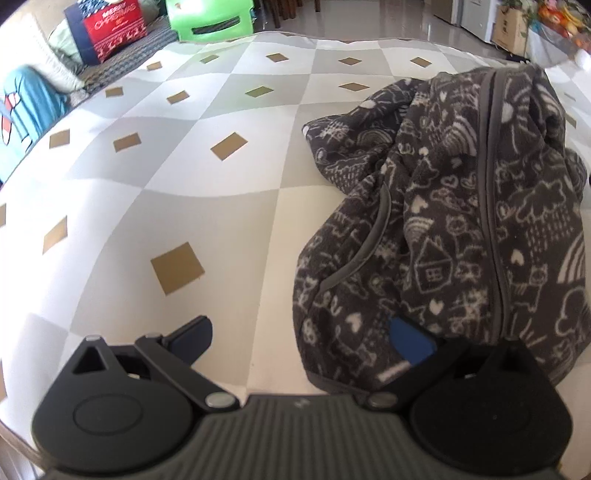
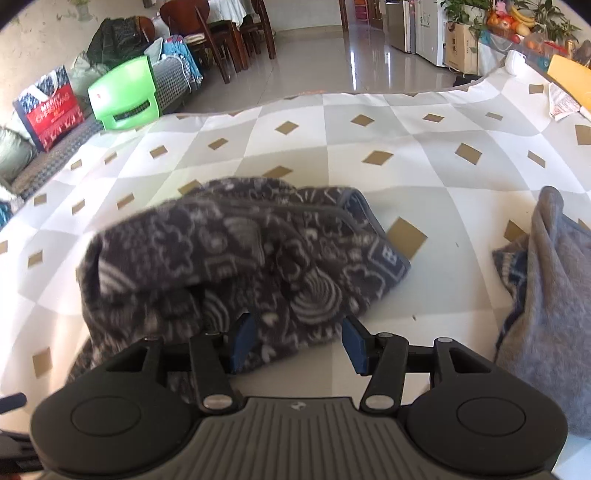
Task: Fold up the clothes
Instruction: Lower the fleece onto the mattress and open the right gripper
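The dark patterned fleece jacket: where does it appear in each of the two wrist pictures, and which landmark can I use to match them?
Left wrist: the dark patterned fleece jacket fills the right half, running down to the lower edge by the gripper.
Right wrist: the jacket lies crumpled at centre-left, just above the gripper.
Shared landmark: the green plastic chair, beyond the far edge of the diamond-patterned cloth.

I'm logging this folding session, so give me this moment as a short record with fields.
surface: checked cloth with tan diamonds
garment: dark doodle-print fleece, crumpled, zip closed
left gripper: jaws wide apart, one finger at the fleece hem
right gripper: jaws open, fleece edge lying between them
other garment: grey knit, right edge of right wrist view
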`<action>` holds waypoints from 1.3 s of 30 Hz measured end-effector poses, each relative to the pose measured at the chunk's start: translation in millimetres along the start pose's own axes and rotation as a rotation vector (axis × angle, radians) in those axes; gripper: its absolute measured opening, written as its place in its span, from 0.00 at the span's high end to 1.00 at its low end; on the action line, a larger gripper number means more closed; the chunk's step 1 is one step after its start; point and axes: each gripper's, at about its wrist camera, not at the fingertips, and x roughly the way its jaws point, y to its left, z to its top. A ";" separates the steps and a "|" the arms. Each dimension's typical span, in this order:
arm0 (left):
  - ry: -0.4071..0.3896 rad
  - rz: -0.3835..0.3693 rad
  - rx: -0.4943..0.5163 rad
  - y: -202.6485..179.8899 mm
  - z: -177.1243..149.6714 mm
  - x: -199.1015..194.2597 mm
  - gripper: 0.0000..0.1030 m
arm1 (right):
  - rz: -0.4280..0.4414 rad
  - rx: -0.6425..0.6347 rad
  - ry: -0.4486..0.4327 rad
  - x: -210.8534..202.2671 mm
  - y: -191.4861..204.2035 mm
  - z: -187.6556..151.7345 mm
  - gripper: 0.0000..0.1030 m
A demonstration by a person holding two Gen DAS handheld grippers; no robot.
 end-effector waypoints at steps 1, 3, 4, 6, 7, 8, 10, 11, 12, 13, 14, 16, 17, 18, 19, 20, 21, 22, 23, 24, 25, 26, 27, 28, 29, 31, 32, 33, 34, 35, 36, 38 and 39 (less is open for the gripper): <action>-0.004 -0.018 -0.016 0.5 -2.0 -2.4 0.00 | 0.000 -0.009 0.011 -0.1 -1.2 -5.7 0.50; -0.027 -0.039 -0.007 -0.6 -4.1 -4.1 0.00 | 0.013 -0.022 0.034 -0.1 -5.5 -18.6 0.50; -0.044 -0.033 0.009 -3.6 -3.8 -6.4 0.00 | 0.023 -0.030 0.046 0.7 -6.4 -25.2 0.51; -0.079 -0.020 0.036 -9.2 -1.5 -10.5 0.00 | 0.030 -0.070 0.066 3.8 -4.9 -39.1 0.51; -0.093 -0.023 0.040 -11.3 0.5 -10.8 0.00 | 0.030 -0.098 0.070 5.2 -2.8 -45.6 0.51; -0.103 -0.027 0.042 -13.1 2.7 -10.5 0.00 | 0.033 -0.129 0.074 6.6 -0.2 -51.4 0.51; -0.104 -0.045 0.031 -15.2 6.6 -7.0 0.00 | 0.035 -0.184 0.077 9.8 5.3 -61.0 0.51; -0.103 -0.051 0.027 -16.4 8.3 -4.8 0.00 | 0.034 -0.206 0.077 11.3 7.8 -65.3 0.51; -0.100 -0.052 0.027 -18.0 9.4 -2.1 0.00 | 0.032 -0.228 0.076 12.8 10.4 -69.6 0.51; -0.098 -0.049 0.029 -19.5 10.1 -0.1 0.00 | 0.020 -0.239 0.080 15.2 12.1 -72.7 0.51; -0.099 -0.045 0.029 -20.8 10.8 1.7 0.00 | 0.015 -0.245 0.089 18.6 12.5 -74.6 0.51; -0.098 -0.042 0.012 -20.2 13.7 6.5 0.00 | 0.016 -0.238 0.105 23.9 12.7 -79.7 0.51; -0.095 -0.043 -0.005 -18.1 15.9 8.2 0.00 | 0.022 -0.237 0.114 26.3 12.5 -81.0 0.51; -0.094 -0.046 -0.023 -15.8 17.9 9.4 0.00 | 0.024 -0.244 0.120 28.4 13.4 -83.1 0.51; -0.094 -0.051 -0.044 -12.5 19.5 9.5 0.00 | 0.025 -0.251 0.125 30.4 14.4 -85.2 0.51; -0.096 -0.058 -0.065 -8.6 21.0 9.7 0.00 | 0.022 -0.262 0.116 30.8 16.0 -85.9 0.51; -0.096 -0.062 -0.082 -5.6 22.2 10.4 0.00 | 0.019 -0.273 0.107 31.3 17.6 -86.6 0.51; -0.095 -0.062 -0.091 -3.8 23.0 11.6 0.00 | 0.022 -0.270 0.103 31.5 17.9 -86.7 0.51; -0.092 -0.058 -0.094 -3.2 23.3 13.3 0.00 | 0.025 -0.266 0.099 31.7 18.2 -86.8 0.51; -0.088 -0.052 -0.093 -3.4 23.3 15.5 0.00 | 0.028 -0.264 0.095 31.9 18.5 -86.9 0.51; -0.083 -0.045 -0.091 -3.6 23.4 17.7 0.00 | 0.023 -0.278 0.088 31.9 19.9 -88.5 0.53; -0.078 -0.038 -0.090 -3.6 23.4 19.8 0.00 | 0.022 -0.291 0.081 31.8 20.9 -89.4 0.54; -0.075 -0.031 -0.092 -3.4 23.5 21.6 0.00 | 0.022 -0.303 0.075 31.7 21.9 -90.3 0.57; -0.073 -0.027 -0.099 -2.8 23.8 23.2 0.00 | 0.021 -0.315 0.069 31.6 22.8 -91.2 0.61; -0.071 -0.026 -0.107 -1.9 24.0 24.7 0.00 | 0.031 -0.317 0.066 31.3 22.9 -91.9 0.63; -0.064 -0.025 -0.113 -1.1 24.2 27.8 0.00 | 0.048 -0.328 0.060 30.6 24.2 -93.7 0.79; -0.061 -0.018 -0.111 -1.4 24.1 29.4 0.00 | 0.058 -0.341 0.059 29.9 26.3 -95.0 0.83; -0.058 -0.008 -0.108 -1.7 23.9 30.9 0.00 | 0.055 -0.355 0.059 29.1 28.9 -96.3 0.88; -0.055 0.002 -0.105 -1.9 23.6 32.4 0.00 | 0.051 -0.368 0.058 28.2 31.5 -97.6 0.91; -0.052 0.012 -0.104 -1.8 23.4 34.0 0.00 | 0.049 -0.366 0.062 27.5 32.3 -98.2 0.91; -0.047 0.023 -0.106 -1.1 23.2 35.7 0.00 | 0.045 -0.355 0.067 28.6 34.4 -98.7 0.92; -0.037 0.041 -0.109 0.6 22.7 38.6 0.00 | 0.032 -0.343 0.064 24.5 33.6 -97.6 0.93; -0.033 0.047 -0.109 1.2 22.4 39.6 0.00 | 0.022 -0.339 0.050 20.6 33.6 -96.7 0.93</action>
